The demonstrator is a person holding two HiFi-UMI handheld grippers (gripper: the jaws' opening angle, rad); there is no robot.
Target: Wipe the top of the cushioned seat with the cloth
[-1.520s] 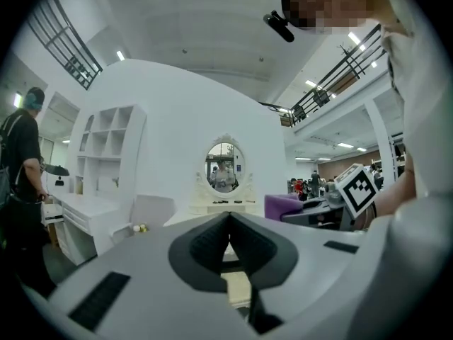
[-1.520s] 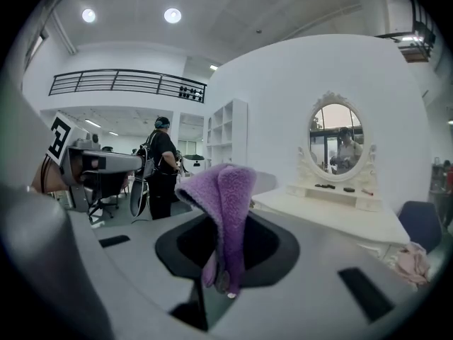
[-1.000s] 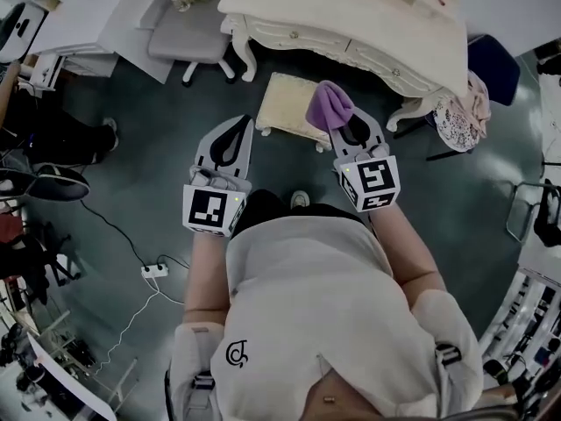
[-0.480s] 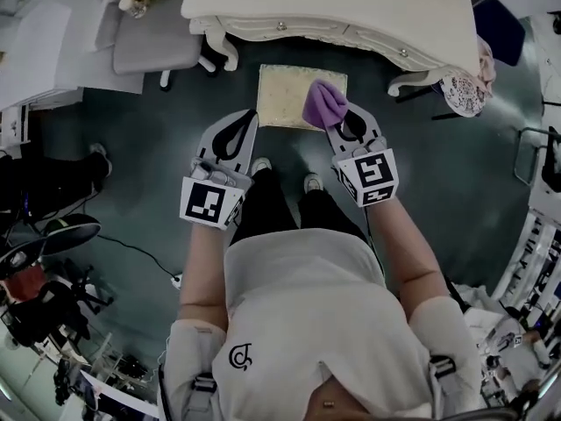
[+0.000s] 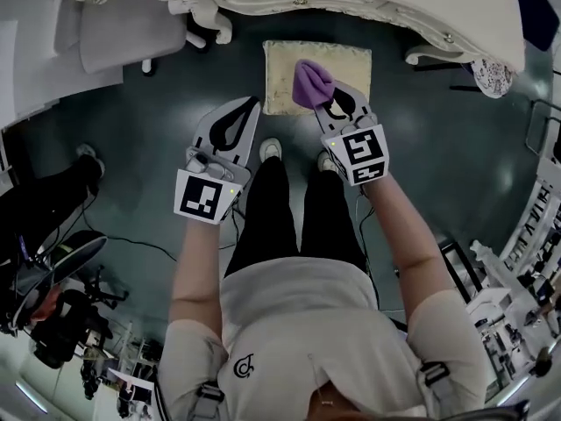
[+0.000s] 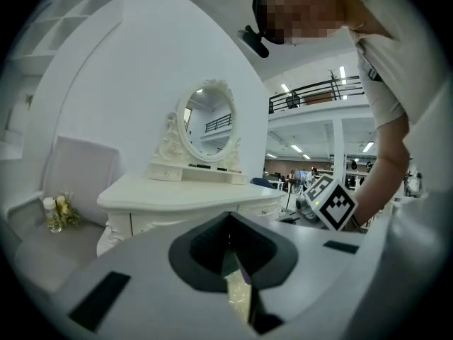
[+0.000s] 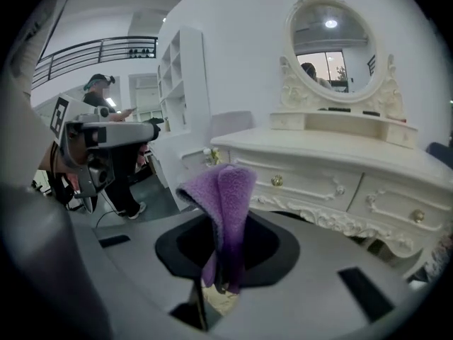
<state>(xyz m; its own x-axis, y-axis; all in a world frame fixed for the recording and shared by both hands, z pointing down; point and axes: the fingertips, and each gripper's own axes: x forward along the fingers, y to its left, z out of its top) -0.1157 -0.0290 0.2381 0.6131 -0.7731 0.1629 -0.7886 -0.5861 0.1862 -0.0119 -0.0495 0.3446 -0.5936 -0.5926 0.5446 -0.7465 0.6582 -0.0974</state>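
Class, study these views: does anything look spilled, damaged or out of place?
Nothing stands out. The right tongs grip the cloth over the seat; the left tongs are shut and empty.

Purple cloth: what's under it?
The cream seat lies below the cloth, held in the right gripper. The cloth hides part of the seat's top.

a staged bedroom corner inside a big open hall: a white dressing table with an oval mirror stands by a partition wall, under a railed mezzanine and strip lights.
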